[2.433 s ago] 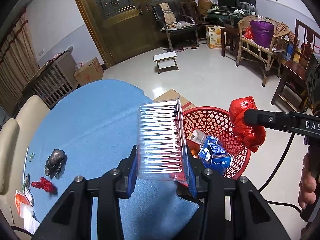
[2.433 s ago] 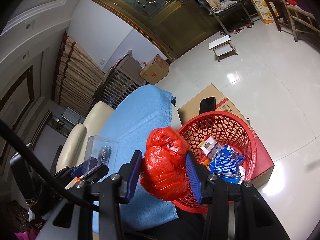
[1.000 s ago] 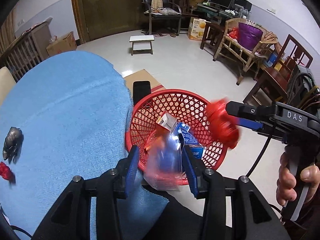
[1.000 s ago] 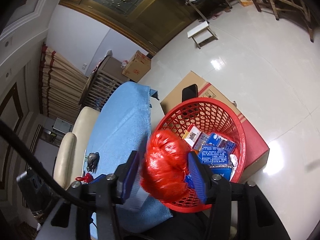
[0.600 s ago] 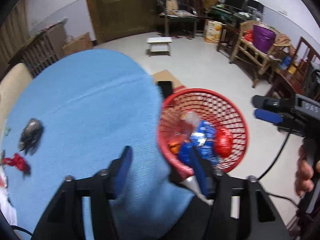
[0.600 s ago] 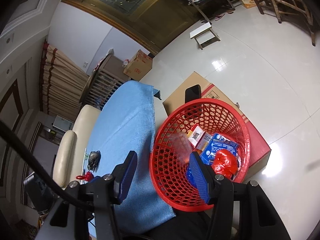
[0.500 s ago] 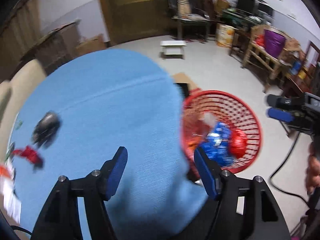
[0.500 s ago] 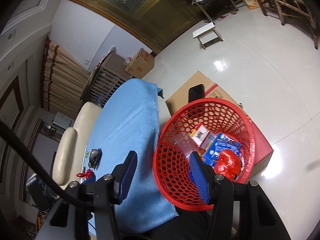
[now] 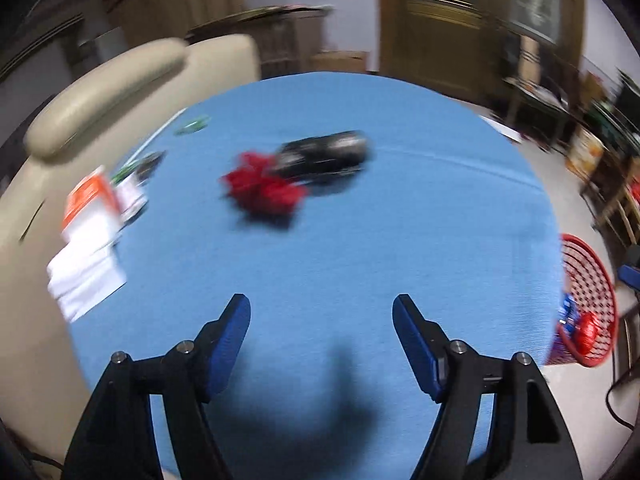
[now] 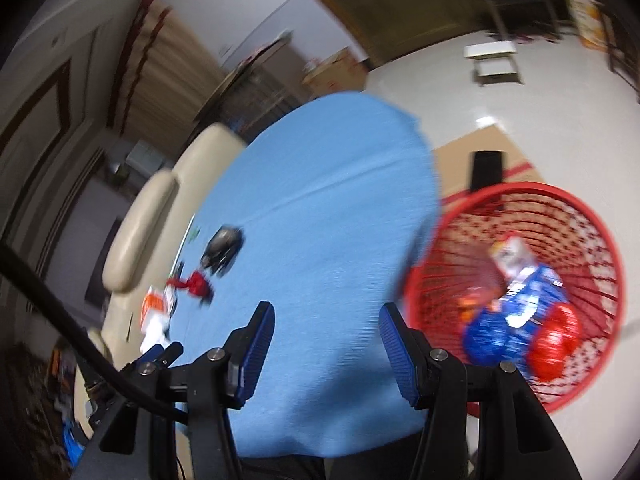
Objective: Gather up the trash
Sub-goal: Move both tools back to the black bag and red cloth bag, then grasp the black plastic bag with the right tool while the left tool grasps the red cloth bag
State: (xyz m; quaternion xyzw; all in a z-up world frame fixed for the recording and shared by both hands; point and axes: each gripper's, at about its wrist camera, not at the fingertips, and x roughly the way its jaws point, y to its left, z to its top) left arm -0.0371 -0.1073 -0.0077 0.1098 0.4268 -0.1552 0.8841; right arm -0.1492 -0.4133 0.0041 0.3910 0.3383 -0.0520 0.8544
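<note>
Both views are motion-blurred. My left gripper point(image 9: 321, 322) is open and empty over the blue tablecloth point(image 9: 360, 240). Ahead of it lie a crumpled red wrapper point(image 9: 262, 190) and a dark crumpled wrapper point(image 9: 326, 156), touching. White and orange paper scraps point(image 9: 90, 240) lie at the table's left edge. My right gripper point(image 10: 326, 330) is open and empty above the table's near edge. It shows the red wrapper point(image 10: 196, 282), the dark wrapper point(image 10: 222, 246) and the red basket point(image 10: 560, 248) holding the red bag point(image 10: 554, 344) and blue cartons point(image 10: 516, 320).
The red basket point(image 9: 592, 280) stands on the floor off the table's right edge, on a cardboard box point(image 10: 460, 160). Cream chair backs point(image 9: 120, 80) line the table's far left side. A white stool point(image 10: 494, 58) and wooden furniture stand farther off.
Both grippers have let go: the clear plastic tray and the red bag now lie in the basket. Both have swung left, back over the table toward the wrappers.
</note>
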